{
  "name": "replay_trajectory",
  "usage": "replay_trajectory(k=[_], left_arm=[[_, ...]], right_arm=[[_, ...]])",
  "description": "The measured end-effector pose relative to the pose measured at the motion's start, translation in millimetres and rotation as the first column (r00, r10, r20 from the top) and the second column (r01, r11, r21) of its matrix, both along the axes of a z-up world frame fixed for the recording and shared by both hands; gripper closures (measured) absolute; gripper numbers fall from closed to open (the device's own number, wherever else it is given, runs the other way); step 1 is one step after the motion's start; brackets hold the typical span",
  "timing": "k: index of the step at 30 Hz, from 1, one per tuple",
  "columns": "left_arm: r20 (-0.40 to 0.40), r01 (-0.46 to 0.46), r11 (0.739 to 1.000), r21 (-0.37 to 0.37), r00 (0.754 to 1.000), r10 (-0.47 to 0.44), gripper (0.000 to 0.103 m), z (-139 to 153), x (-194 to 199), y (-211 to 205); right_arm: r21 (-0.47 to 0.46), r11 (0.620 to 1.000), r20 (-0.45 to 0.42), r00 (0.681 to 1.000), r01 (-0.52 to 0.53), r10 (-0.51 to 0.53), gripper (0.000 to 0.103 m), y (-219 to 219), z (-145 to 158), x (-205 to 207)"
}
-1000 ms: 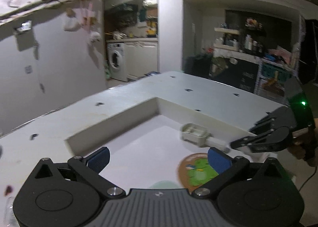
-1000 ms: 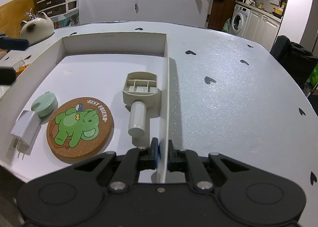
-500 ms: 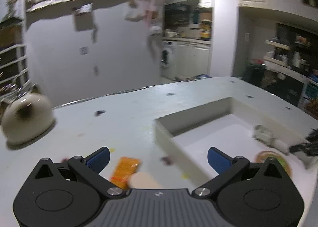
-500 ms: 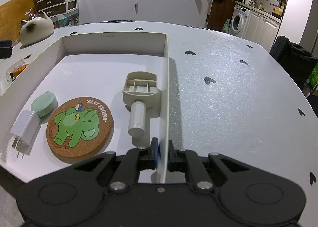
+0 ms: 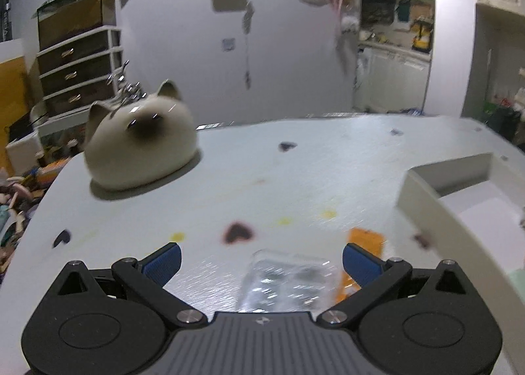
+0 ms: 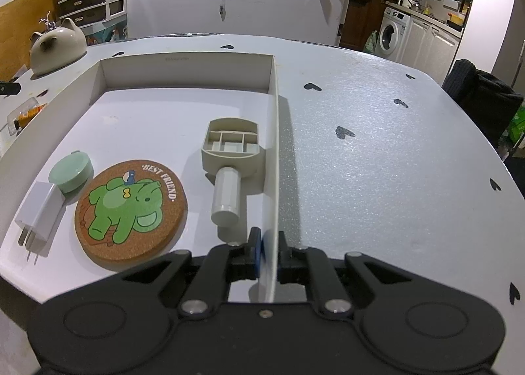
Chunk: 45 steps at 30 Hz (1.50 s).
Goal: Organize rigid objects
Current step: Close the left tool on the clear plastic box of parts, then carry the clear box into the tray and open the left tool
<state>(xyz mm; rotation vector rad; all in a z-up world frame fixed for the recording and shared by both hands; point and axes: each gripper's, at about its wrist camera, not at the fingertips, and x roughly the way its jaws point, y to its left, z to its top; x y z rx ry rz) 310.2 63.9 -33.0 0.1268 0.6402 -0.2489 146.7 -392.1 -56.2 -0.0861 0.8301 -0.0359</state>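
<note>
My right gripper (image 6: 268, 252) is shut on the right wall of a shallow white box (image 6: 275, 132). Inside lie a beige plastic scoop (image 6: 231, 158), a cork coaster with a green elephant (image 6: 131, 209), a mint round lid (image 6: 70, 171) and a white plug charger (image 6: 39, 211). My left gripper (image 5: 261, 260) is open above the table, left of the box (image 5: 423, 207). A clear plastic blister pack with an orange card (image 5: 288, 280) lies on the table between its fingers.
A cream cat-shaped ceramic jar (image 5: 141, 142) stands at the table's far left; it also shows in the right wrist view (image 6: 57, 47). The white table (image 6: 377, 145) has dark heart marks. A dark chair back (image 6: 479, 93) stands at the right edge.
My left gripper has swung left, away from the box interior, to the table beside it over the blister pack. The right gripper has kept its hold on the box wall.
</note>
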Motion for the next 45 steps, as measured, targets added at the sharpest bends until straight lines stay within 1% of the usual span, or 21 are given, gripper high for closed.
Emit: replay_trajectory(k=[5, 10, 12, 15, 16, 18, 21, 23, 24, 26, 29, 32, 36, 38, 42, 45], left_arm=[[-0.074, 0.004, 0.998, 0.066, 0.997, 0.001, 0.000, -15.8, 8.4, 2.3], [-0.075, 0.041, 0.997, 0.065, 0.997, -0.036, 0.000, -18.2, 4.2, 1.5], [-0.087, 0.071, 0.995, 0.067, 0.994, -0.065, 0.000, -19.9, 2.0, -2.1], [-0.110, 0.111, 0.985, 0.129, 0.989, -0.097, 0.000, -29.8, 1.4, -15.9], [-0.093, 0.117, 0.986, 0.121, 0.990, -0.106, 0.000, -30.8, 0.1, -17.7], [-0.102, 0.124, 0.986, 0.108, 0.988, -0.113, 0.001, -30.6, 0.5, -19.1], [-0.111, 0.123, 0.990, 0.062, 0.987, -0.116, 0.008, -30.9, 3.6, -15.7], [-0.126, 0.119, 0.993, 0.017, 0.985, -0.116, 0.018, -29.5, 6.5, -10.7], [-0.123, 0.111, 0.994, 0.016, 0.986, -0.108, 0.020, -28.6, 6.4, -9.7], [-0.121, 0.105, 0.994, 0.014, 0.987, -0.103, 0.027, -27.1, 5.5, -8.5], [-0.125, 0.103, 0.995, 0.011, 0.987, -0.101, 0.028, -26.3, 6.7, -7.9], [-0.120, 0.081, 0.997, -0.002, 0.990, -0.081, 0.028, -25.1, 10.0, -5.5], [-0.099, 0.048, 0.998, -0.042, 0.994, -0.052, 0.028, -19.9, 10.3, 1.8], [-0.074, 0.029, 0.998, -0.058, 0.997, -0.033, 0.028, -16.1, 9.6, 2.9], [-0.020, 0.004, 0.992, -0.126, 1.000, -0.007, 0.028, -4.2, 3.3, 2.8], [0.004, 0.021, 0.983, -0.184, 1.000, -0.021, 0.028, 3.7, -4.2, -4.9]], right_arm=[[0.003, 1.000, 0.005, 1.000, 0.008, -0.008, 0.093, 0.6, -0.7, -0.1], [-0.001, 1.000, 0.004, 1.000, 0.011, -0.011, 0.093, 1.2, -0.9, -0.4], [-0.001, 1.000, 0.003, 1.000, 0.011, -0.011, 0.093, 1.5, -0.7, -0.3], [-0.001, 1.000, 0.004, 1.000, 0.012, -0.012, 0.093, 1.6, -0.7, -0.3], [-0.002, 1.000, 0.004, 1.000, 0.011, -0.011, 0.093, 1.5, -0.7, -0.3], [0.000, 1.000, 0.005, 1.000, 0.011, -0.011, 0.093, 1.2, -0.6, -0.3], [0.001, 1.000, 0.006, 1.000, 0.011, -0.011, 0.093, 1.7, -0.6, -0.2], [0.002, 1.000, 0.007, 1.000, 0.012, -0.012, 0.093, 1.6, -0.6, 0.1], [0.003, 1.000, 0.007, 1.000, 0.012, -0.012, 0.093, 1.4, -0.6, 0.2], [0.002, 1.000, 0.007, 1.000, 0.012, -0.012, 0.093, 1.3, -0.6, 0.2], [0.003, 1.000, 0.007, 1.000, 0.012, -0.012, 0.093, 1.3, -0.6, 0.3], [-0.002, 1.000, 0.005, 1.000, 0.011, -0.011, 0.092, 1.2, -0.4, 0.4], [0.001, 1.000, 0.006, 1.000, 0.012, -0.012, 0.093, 0.7, -0.3, 0.0], [0.002, 1.000, 0.008, 1.000, 0.012, -0.012, 0.093, 0.7, -0.5, -0.2], [0.001, 1.000, 0.008, 1.000, 0.012, -0.012, 0.093, 0.6, -0.8, -0.2], [0.004, 1.000, 0.010, 1.000, 0.012, -0.012, 0.093, 0.4, -1.0, -0.6]])
